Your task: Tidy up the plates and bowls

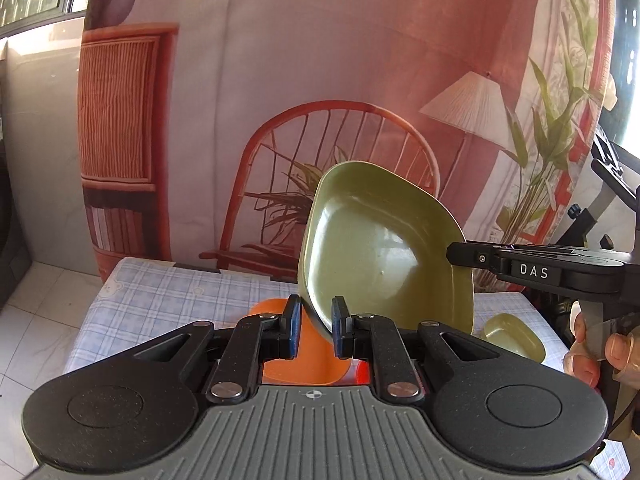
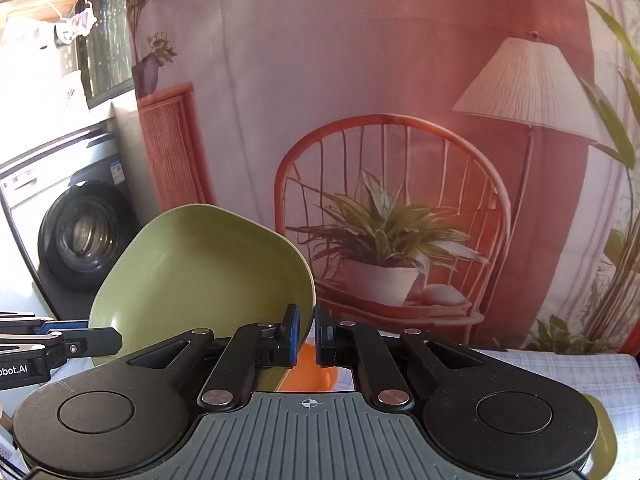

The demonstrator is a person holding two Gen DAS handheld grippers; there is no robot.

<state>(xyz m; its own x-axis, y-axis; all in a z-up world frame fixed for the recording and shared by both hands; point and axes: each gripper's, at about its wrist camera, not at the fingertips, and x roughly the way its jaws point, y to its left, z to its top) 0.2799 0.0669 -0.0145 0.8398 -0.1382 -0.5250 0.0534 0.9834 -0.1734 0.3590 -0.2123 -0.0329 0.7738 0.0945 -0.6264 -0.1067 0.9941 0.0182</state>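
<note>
A large green squarish plate (image 1: 384,252) is lifted off the table and tilted nearly on edge. My left gripper (image 1: 316,328) has its jaws around the plate's lower rim, with a gap still showing. My right gripper (image 2: 306,336) is shut on the plate's (image 2: 200,276) right rim. In the left wrist view the right gripper's finger (image 1: 472,258) reaches the plate from the right. An orange plate (image 1: 304,360) lies on the table under the grippers; it also shows in the right wrist view (image 2: 316,372). A small green bowl (image 1: 516,338) sits on the table at the right.
The table has a blue checked cloth (image 1: 168,304). A printed backdrop (image 1: 320,80) with a chair and lamp hangs right behind it. A washing machine (image 2: 76,236) stands at the left. Tiled floor (image 1: 36,320) lies left of the table.
</note>
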